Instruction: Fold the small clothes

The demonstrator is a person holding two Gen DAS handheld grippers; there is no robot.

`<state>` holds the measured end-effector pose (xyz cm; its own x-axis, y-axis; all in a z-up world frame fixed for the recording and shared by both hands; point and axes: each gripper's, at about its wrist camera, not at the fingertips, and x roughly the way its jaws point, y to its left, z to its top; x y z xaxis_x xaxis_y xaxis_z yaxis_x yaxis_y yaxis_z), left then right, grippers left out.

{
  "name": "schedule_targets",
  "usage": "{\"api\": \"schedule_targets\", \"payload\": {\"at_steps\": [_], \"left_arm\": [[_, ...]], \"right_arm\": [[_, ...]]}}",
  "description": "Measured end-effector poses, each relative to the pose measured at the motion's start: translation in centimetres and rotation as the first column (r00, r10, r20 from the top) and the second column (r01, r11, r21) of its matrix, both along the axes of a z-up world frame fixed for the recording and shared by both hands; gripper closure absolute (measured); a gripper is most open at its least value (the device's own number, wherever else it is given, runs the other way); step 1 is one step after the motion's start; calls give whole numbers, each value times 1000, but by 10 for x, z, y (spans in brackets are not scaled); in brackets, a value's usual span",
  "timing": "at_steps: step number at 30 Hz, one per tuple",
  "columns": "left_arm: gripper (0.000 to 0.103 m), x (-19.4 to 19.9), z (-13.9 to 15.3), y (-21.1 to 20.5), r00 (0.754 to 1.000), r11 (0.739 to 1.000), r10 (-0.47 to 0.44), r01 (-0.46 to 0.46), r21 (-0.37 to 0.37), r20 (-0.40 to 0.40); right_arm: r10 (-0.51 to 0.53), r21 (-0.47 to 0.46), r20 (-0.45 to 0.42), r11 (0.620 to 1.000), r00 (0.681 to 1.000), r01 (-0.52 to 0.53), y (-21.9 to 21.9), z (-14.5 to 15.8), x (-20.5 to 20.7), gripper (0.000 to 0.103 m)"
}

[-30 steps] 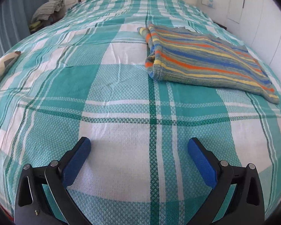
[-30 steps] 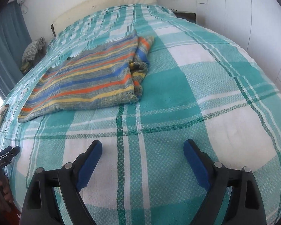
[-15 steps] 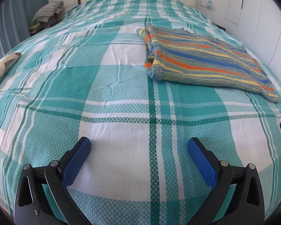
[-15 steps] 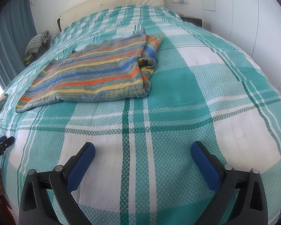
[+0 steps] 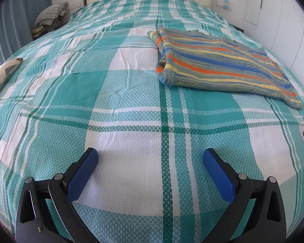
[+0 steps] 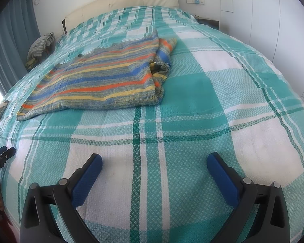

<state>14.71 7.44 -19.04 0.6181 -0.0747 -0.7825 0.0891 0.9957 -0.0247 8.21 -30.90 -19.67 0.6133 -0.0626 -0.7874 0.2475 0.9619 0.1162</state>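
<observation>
Striped sweater (image 5: 223,64) lies folded flat on the plaid bedspread (image 5: 121,105), mid-bed. Left gripper (image 5: 151,158) and right gripper (image 6: 154,162) hover over the near edge, well apart from it, jaws spread wide, both empty.

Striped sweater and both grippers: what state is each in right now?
Striped sweater: lying flat on the bedspread, one sleeve folded in along its edge, not gripped.
Left gripper: jaws wide open, empty, above the bedspread, short of the sweater.
Right gripper: jaws wide open, empty, above the bedspread, short of the sweater.
</observation>
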Motion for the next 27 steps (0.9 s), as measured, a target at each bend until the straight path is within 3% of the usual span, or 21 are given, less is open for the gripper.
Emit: {"api": "schedule_targets", "payload": {"at_steps": [27], "left_arm": [[0, 1, -1, -1, 1000, 1000, -1, 1, 16, -1]], "right_arm": [[2, -19, -4, 1000, 1000, -2, 3, 0, 0, 0]]}}
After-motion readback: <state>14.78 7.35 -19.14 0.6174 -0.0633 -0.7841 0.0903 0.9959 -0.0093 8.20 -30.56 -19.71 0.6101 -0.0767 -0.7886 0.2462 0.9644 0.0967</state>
